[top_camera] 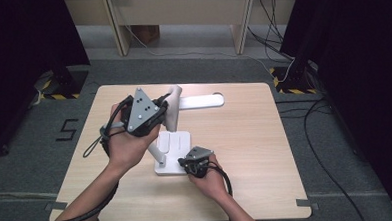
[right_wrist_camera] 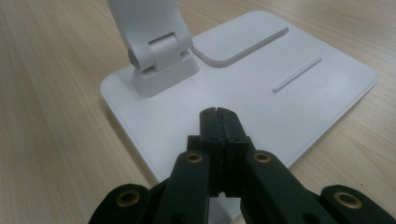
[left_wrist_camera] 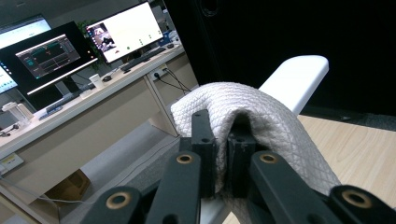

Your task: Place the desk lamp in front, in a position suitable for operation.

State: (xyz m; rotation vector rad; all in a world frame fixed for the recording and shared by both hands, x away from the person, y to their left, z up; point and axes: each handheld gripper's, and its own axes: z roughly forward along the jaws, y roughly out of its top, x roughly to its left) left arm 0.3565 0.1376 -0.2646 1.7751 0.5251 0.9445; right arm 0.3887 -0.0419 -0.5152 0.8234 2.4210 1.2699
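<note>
A white desk lamp stands mid-table: flat base (top_camera: pixel 175 141), hinged arm (right_wrist_camera: pixel 161 51) and long head (top_camera: pixel 203 101) pointing right. A white quilted cloth (left_wrist_camera: pixel 271 121) is draped over the lamp's upper arm (top_camera: pixel 173 111). My left gripper (left_wrist_camera: pixel 219 126) is shut on a fold of this cloth, held above the lamp (top_camera: pixel 159 109). The lamp head (left_wrist_camera: pixel 296 77) sticks out beyond the cloth. My right gripper (right_wrist_camera: pixel 217 114) is shut with nothing between its jaws. Its tips lie on the base's (right_wrist_camera: pixel 289 102) near edge (top_camera: pixel 186 163).
The light wooden table (top_camera: pixel 246 153) has bare room right of the lamp and along its front. Black curtains flank it, and cables (top_camera: pixel 315 135) run over the grey floor at right. A desk with monitors (left_wrist_camera: pixel 126 30) stands beyond.
</note>
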